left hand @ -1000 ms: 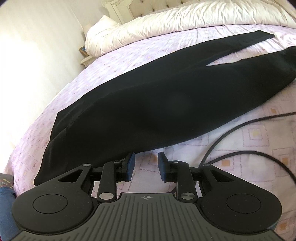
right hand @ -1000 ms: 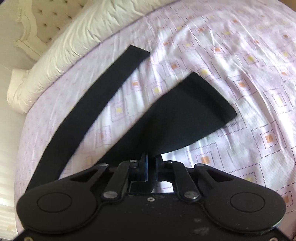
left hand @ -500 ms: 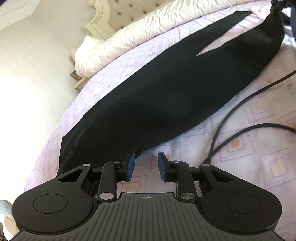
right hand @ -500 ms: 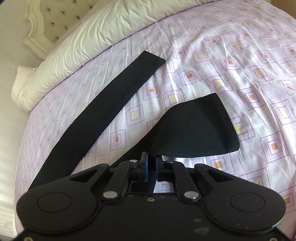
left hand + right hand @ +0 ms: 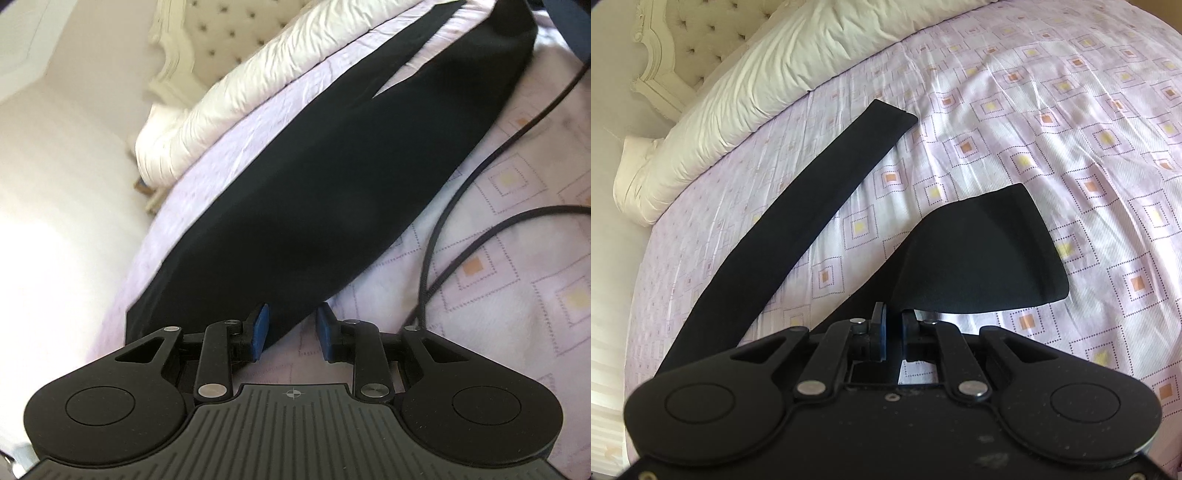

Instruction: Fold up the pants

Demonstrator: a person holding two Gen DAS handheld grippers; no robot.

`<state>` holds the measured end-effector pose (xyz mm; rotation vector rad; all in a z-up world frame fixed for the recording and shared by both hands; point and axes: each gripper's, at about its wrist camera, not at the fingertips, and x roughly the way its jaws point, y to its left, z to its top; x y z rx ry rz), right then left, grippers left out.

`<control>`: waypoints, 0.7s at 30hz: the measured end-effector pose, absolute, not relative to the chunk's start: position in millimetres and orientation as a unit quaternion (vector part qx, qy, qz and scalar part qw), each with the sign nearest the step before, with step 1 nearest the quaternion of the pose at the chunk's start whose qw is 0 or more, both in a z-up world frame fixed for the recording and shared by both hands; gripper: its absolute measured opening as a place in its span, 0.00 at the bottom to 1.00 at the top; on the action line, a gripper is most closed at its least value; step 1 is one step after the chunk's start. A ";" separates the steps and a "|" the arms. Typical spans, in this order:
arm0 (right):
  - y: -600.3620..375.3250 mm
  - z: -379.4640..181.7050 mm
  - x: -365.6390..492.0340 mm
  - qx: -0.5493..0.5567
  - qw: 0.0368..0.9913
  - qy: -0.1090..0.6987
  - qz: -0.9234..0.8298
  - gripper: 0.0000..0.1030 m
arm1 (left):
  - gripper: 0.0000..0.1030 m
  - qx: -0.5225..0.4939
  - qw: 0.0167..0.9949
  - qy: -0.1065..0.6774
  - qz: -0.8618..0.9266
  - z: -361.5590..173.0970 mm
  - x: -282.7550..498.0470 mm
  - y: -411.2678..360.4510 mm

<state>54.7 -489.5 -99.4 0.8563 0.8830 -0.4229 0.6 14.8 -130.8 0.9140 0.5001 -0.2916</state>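
Left view: left claw [image 5: 291, 328] parted over waist edge of pants [image 5: 332, 206] spread on bed [image 5: 517, 295], cables [image 5: 461, 206] alongside. Right view: right claw [image 5: 894, 332] clamped on one lifted leg

Left gripper [image 5: 291, 328] fingers apart, pants [image 5: 332, 192] edge between pads, bare bedsheet [image 5: 517, 295] to right of fingers. Two black cables [image 5: 443, 236] cross sheet right of right finger. Rolled white duvet [image 5: 236, 96] blocks far side beyond pants. Ahead of right gripper [image 5: 892, 332] fingers: lifted pant leg, open sheet beyond.
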 end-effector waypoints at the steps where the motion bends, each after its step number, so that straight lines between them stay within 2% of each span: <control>1: -489.2 -100.0 54.2 0.398 0.796 0.411 -0.197 0.09 | 0.27 0.439 0.858 0.232 -0.135 -132.4 3.6 12.2; 7: -489.7 -101.3 54.8 0.404 0.796 0.407 -0.195 0.09 | 0.25 0.437 0.859 0.230 -0.137 -131.8 29.4 1.6; 9: -489.9 -100.4 55.4 0.404 0.797 0.405 -0.194 0.09 | 0.19 0.428 0.859 0.238 -0.153 -127.4 38.7 1.7; 10: -489.9 -100.0 55.6 0.405 0.797 0.404 -0.194 0.09 | 0.08 0.414 0.860 0.247 -0.167 -124.0 43.3 3.6; 11: -489.6 -99.6 55.7 0.405 0.797 0.403 -0.194 0.09 | 0.06 0.396 0.862 0.259 -0.179 -119.8 48.7 6.0; 14: -487.9 -95.8 53.4 0.406 0.800 0.396 -0.196 0.09 | 0.05 0.355 0.873 0.276 -0.191 -102.4 51.1 16.4; 21: -487.9 -79.7 27.3 0.405 0.807 0.383 -0.195 0.10 | 0.05 0.357 0.874 0.262 -0.203 -69.2 19.6 33.3</control>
